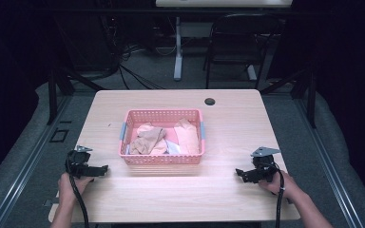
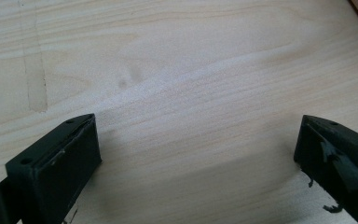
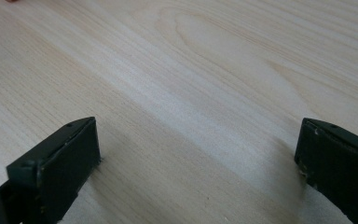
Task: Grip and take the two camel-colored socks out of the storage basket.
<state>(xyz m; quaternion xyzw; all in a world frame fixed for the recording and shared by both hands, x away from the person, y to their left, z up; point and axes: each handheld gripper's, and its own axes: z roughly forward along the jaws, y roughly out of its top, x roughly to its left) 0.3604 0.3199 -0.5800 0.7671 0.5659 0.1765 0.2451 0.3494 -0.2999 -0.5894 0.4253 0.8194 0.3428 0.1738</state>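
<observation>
A pink plastic basket point(image 1: 161, 159) stands in the middle of the light wooden table point(image 1: 228, 128). Crumpled beige and pink cloths point(image 1: 149, 138) lie inside it. My left gripper point(image 1: 103, 169) rests on the table at the front left, held by a hand, and points right toward the basket. At the front right my right gripper point(image 1: 238, 173) points left. Both stand open, jaws wide apart over bare wood, as the left gripper point(image 2: 198, 149) and the right gripper point(image 3: 198, 151) also appear in their own views. Nothing is between either pair of jaws.
A round cable hole point(image 1: 210, 101) sits near the table's far edge. Behind the table stand a dark chair point(image 1: 237, 45) and a white desk leg point(image 1: 177, 47). A strip of clear tape point(image 2: 35, 70) lies on the wood in the left gripper view.
</observation>
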